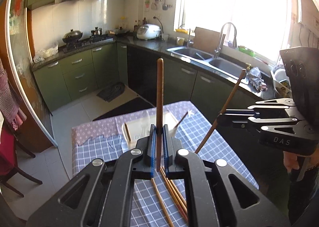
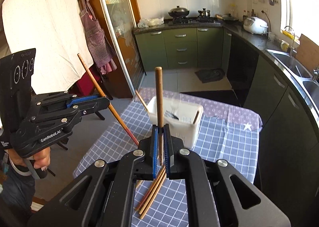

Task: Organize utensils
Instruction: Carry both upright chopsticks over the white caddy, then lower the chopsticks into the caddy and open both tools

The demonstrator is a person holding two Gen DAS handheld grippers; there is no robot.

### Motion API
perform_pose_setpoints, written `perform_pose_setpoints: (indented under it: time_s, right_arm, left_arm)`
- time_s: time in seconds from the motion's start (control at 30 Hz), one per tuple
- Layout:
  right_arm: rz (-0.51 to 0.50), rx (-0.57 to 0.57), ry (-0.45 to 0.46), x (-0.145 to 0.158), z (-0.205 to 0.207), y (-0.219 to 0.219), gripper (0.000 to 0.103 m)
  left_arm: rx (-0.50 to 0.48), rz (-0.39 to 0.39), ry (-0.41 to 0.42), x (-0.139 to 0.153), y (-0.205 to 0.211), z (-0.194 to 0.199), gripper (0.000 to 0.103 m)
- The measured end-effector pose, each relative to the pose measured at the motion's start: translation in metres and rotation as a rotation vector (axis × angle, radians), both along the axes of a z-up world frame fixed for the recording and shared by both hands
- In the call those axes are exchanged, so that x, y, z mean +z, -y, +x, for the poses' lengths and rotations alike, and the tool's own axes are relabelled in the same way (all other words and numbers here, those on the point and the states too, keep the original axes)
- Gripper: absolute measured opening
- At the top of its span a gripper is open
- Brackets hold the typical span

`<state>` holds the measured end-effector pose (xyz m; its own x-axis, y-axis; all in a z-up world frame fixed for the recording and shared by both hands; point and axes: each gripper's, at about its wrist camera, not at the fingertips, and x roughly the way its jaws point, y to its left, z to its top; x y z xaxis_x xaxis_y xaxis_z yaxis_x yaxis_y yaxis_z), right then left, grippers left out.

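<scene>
Here each claw, left claw [image 1: 159, 130] and right claw [image 2: 161, 128], pinches an upright chopstick [image 1: 159, 95] crosswise.

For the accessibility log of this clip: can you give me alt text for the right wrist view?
The right tongs are shut on one upright wooden chopstick above a blue checked tablecloth, with more loose chopsticks below and a white utensil basket beyond. At left, the left tongs hold another chopstick aslant.

Left gripper [image 1: 159, 130] clamped tight; right gripper [image 2: 160, 128] likewise, both angled downward.
</scene>
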<state>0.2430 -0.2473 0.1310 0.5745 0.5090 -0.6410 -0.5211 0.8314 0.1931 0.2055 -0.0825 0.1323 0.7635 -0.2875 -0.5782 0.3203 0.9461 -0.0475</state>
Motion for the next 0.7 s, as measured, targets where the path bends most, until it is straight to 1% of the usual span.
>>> perform_pose_setpoints:
  time_s: [0.07,0.13,0.2,0.27,0.37,0.5,0.6,0.7]
  right_arm:
    - [0.022,-0.020,0.025,0.018,0.013,0.000,0.007]
    - [0.038,-0.046,0.045,0.032,0.028,-0.001,0.007]
    - [0.045,-0.072,0.053,0.039,0.044,-0.003,0.007]
    - [0.030,-0.102,0.061,0.039,0.061,-0.006,0.007]
    - [0.009,-0.123,0.036,0.026,0.085,-0.013,0.007]
    - [-0.043,-0.125,-0.003,-0.007,0.107,-0.025,0.007]
    - [-0.077,-0.104,-0.038,-0.030,0.115,-0.035,0.007]
    - [-0.097,-0.097,-0.060,-0.048,0.119,-0.039,0.007]
  left_arm:
    - [0.002,-0.013,0.052,0.019,0.003,0.006,0.006]
    - [0.020,-0.016,0.091,0.031,0.006,0.015,0.006]
    - [0.033,-0.006,0.113,0.035,0.011,0.027,0.006]
    - [0.057,0.008,0.111,0.029,0.014,0.044,0.006]
    - [0.093,0.017,0.073,0.009,0.014,0.070,0.006]
    - [0.128,0.039,0.008,-0.026,0.010,0.095,0.006]
    - [0.122,0.053,-0.047,-0.047,0.010,0.105,0.007]
    - [0.109,0.061,-0.099,-0.063,0.011,0.111,0.007]
